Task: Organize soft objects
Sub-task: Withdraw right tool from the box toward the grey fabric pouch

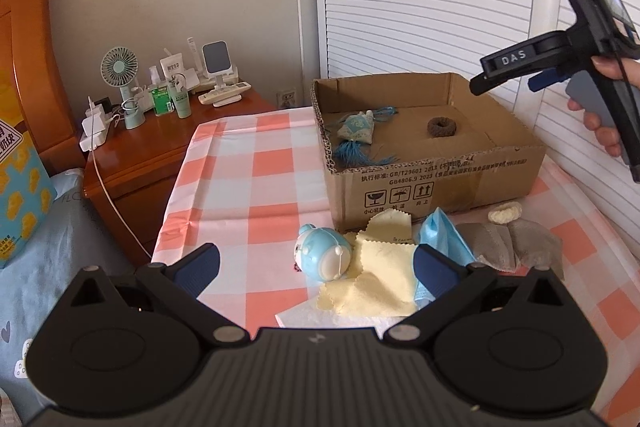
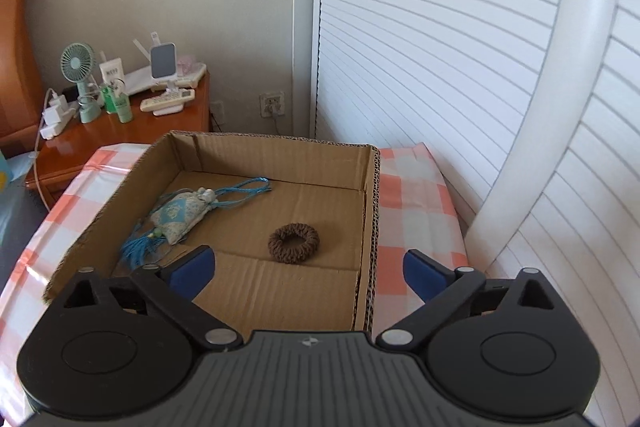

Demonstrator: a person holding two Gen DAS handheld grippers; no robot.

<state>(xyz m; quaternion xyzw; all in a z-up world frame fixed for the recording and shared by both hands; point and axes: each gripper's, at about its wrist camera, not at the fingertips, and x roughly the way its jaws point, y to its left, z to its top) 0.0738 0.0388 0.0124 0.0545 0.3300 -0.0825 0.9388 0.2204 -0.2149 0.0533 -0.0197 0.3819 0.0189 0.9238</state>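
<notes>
Both hand-held grippers stand wide open with nothing between their pads. Left hand-held gripper (image 1: 316,267) sits low in its view, aimed at the pile of soft things on the checked tabletop (image 1: 256,163): a blue toy (image 1: 322,253) lies on its side just left of two yellow cloths (image 1: 380,267), a blue mask (image 1: 442,233) lies partly behind the right pad, and a grey cloth (image 1: 516,241) with a cream scrunchie (image 1: 505,213) beyond it lies at lower right. All of these crowd against the front wall of the box (image 1: 436,183), probably so each can be lifted in with a short move.

Right hand-held gripper (image 2: 308,269) hangs above the box (image 2: 280,151), looking down into it; in the left view it shows at upper right (image 1: 508,77), held by a hand (image 1: 608,107). On the box floor lie a blue tasselled sachet (image 2: 180,213) at centre left and a brown scrunchie (image 2: 294,243) at centre, well apart.

Judging by this, two items are stowed and most remain outside. The toy and the top yellow cloth lie nearest between the left pads, so one of them seems the likely next pick.
</notes>
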